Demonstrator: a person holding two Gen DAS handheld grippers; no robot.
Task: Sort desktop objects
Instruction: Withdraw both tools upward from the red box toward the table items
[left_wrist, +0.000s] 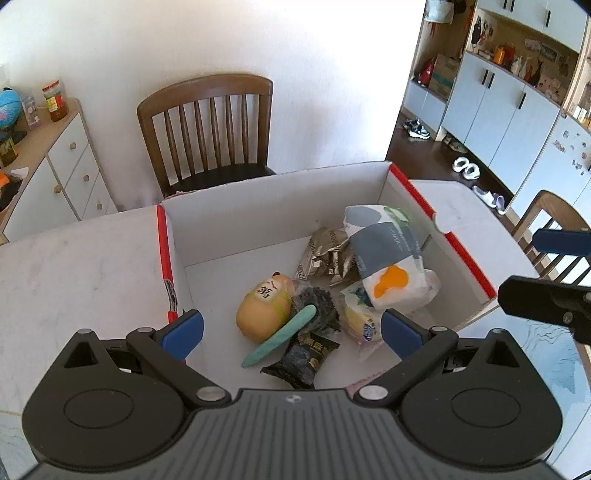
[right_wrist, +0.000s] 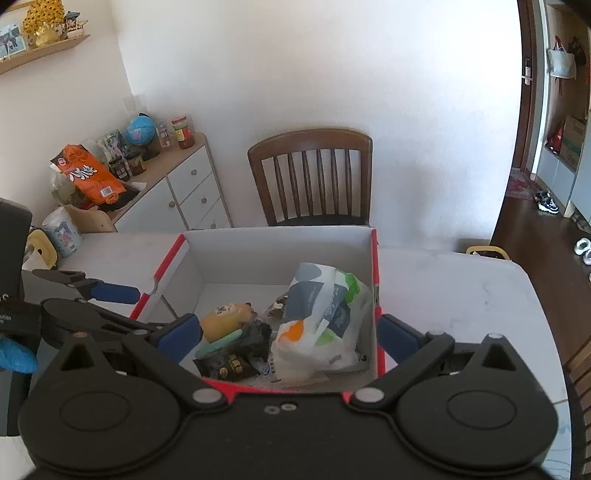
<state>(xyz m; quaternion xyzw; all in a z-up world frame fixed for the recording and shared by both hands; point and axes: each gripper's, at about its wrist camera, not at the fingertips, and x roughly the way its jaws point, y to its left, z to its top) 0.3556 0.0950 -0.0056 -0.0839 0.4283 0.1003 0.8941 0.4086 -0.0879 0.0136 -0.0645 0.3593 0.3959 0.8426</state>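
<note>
Left tool (left_wrist: 291, 332), right tool (right_wrist: 290, 332): spread wide, empty, above box (left_wrist: 273, 199).

Red-edged white box (left_wrist: 458, 240), holding tissue pack (left_wrist: 388, 254), yellow toy (left_wrist: 262, 310), snack packets (left_wrist: 325, 254)

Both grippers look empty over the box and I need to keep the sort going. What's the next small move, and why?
Probably lift both grippers clear of the box and turn to look for leftovers. The left gripper and right gripper both stand open with nothing between the fingers, the snack packets, the yellow toy and the tissue pack already lie inside, and the visible table shows nothing loose.
</note>
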